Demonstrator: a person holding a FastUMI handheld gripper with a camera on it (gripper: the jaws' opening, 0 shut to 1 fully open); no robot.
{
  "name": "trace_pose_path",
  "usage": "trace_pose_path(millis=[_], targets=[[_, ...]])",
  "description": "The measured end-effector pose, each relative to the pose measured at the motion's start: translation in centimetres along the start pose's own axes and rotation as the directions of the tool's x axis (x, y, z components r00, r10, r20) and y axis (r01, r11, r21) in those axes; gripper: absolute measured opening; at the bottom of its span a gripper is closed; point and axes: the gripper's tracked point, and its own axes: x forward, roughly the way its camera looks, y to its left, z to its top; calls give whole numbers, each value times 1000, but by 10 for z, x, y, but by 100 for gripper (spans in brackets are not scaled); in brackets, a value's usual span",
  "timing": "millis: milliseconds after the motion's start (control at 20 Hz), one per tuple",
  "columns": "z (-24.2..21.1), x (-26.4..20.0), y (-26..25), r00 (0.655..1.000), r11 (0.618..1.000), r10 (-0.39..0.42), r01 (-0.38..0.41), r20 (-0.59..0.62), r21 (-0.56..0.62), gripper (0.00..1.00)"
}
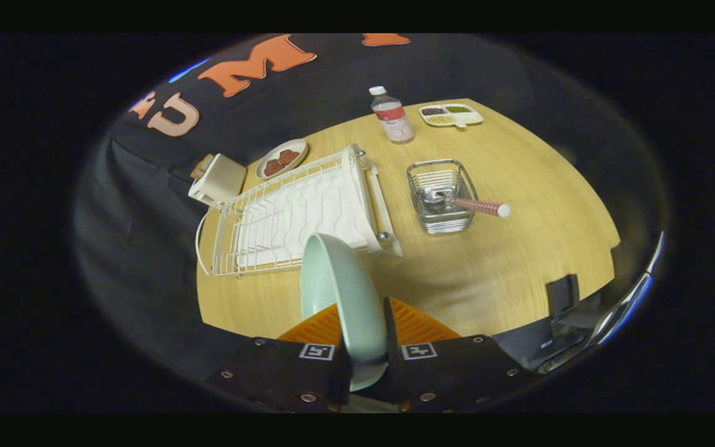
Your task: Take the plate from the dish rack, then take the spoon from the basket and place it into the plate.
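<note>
The hand-held gripper [367, 347] is clamped on the pale mint-green round ceramic plate [342, 298], both fingers pressing its rim from either side, so the plate stands on edge between them, its hollow face turned left and its upper rim reaching toward the near end of the white wire dish rack [298, 214]. The rack itself holds no dishes, so the plate looks to be out of it and up over the light wooden tabletop [519, 267]. Now the relation that matters: the small square chrome wire basket [441, 195] sits beyond the fingers and off to the right, well apart from the rack, and in it lies the spoon with the red-patterned handle and white tip [481, 207]. That handle leans out over the basket's right rim, its long axis running left to right, the bowl end down inside. My guess: the plate needs setting flat on bare wood ahead before any reach rightward.
</note>
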Motion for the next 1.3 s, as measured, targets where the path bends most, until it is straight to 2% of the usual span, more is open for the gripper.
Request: trace_pose_path(millis=[250,600,800,1050,1150,1300], targets=[[-31,27,-4,997,996,72,-72,-13,52,25],[-38,55,6,987,981,160,-162,31,109,26],[-40,68,15,970,951,238,-244,54,192,30],[-38,86,1,972,940,218,-233,87,250,32],[-34,88,-9,977,953,184,-204,111,222,41],[-17,81,-15,969,962,169,-202,181,182,46]])
